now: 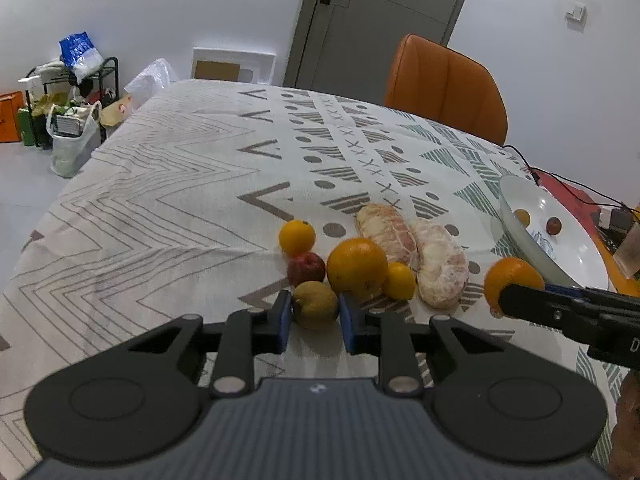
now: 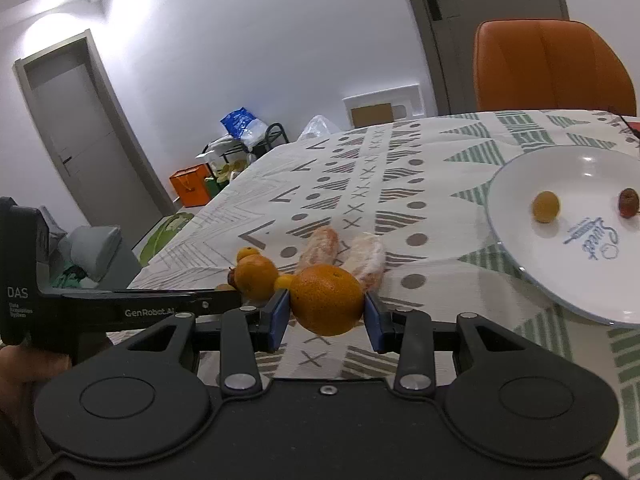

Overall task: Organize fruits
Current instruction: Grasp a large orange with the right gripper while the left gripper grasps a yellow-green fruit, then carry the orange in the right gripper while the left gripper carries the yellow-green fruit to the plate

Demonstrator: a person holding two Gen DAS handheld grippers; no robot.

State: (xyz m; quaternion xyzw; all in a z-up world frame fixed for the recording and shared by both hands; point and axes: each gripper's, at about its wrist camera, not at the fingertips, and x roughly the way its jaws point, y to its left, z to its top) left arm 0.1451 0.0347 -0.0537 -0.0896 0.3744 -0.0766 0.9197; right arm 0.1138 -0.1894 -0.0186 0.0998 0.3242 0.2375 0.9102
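Blue-padded jaws of the left gripper [image 1: 315, 316] are clenched on a yellow-green fruit [image 1: 316, 303], which sits on the tablecloth [image 1: 168, 184] at the near edge of the fruit cluster; whether it has left the cloth cannot be told. Directly beyond it lie a red apple [image 1: 306, 267] and a large orange [image 1: 357, 266], touching or nearly so, with a small orange [image 1: 297, 237] farther off and a small yellow citrus [image 1: 399, 281] to the right. Two peeled pomelo segments [image 1: 416, 252] lie past these, long axes running away from the gripper.

The right gripper [image 2: 326, 312] grasps an orange [image 2: 326, 300] across its width, held clear of the cloth. The white plate [image 2: 516, 240], presumably the destination, lies ahead and to the right of this gripper and is nearer to it than to the left one; it holds a small yellow fruit [image 2: 545, 207] and a small reddish fruit [image 2: 628, 202], well apart.

From the right wrist the left gripper's body hides most of the yellow-green fruit. The plate's far right rim is cut off in both views. The small fruits' kinds are hard to make out.
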